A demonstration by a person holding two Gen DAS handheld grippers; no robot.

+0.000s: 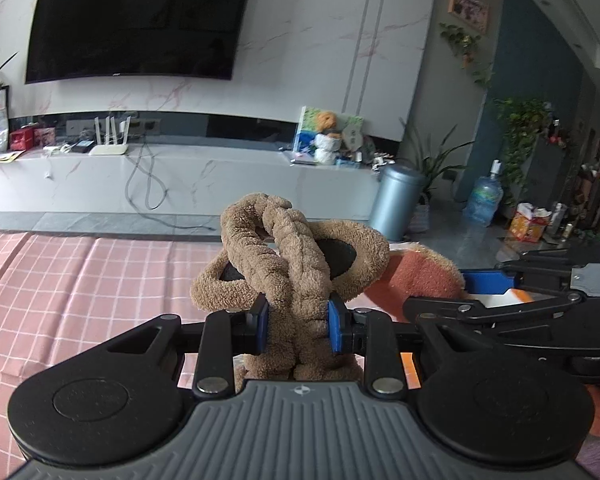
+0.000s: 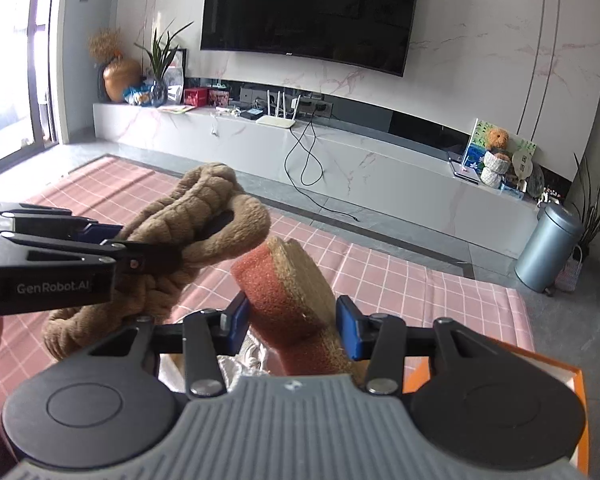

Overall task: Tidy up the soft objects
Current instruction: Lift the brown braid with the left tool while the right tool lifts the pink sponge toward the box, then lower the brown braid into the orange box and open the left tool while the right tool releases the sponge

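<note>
Both soft things are up over the pink checked cloth [image 1: 80, 280]: left gripper [image 1: 298, 326] clamped on the brown braided plush [image 1: 292, 256], right gripper [image 2: 292, 326] clamped on the sponge [image 2: 288, 288] (orange box [image 2: 560, 376] below). Neither placed yet.

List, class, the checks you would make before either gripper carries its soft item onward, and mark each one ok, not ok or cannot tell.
1. Left gripper pinches the brown braided plush: ok.
2. Right gripper on the sponge: left pad touches, a gap shows at the right pad; cannot tell.
3. Both items are lifted off the pink checked cloth: ok.
4. Plush and sponge kept apart: cannot tell, they sit very close.
5. Orange box below is free to receive items: cannot tell, mostly hidden.
</note>
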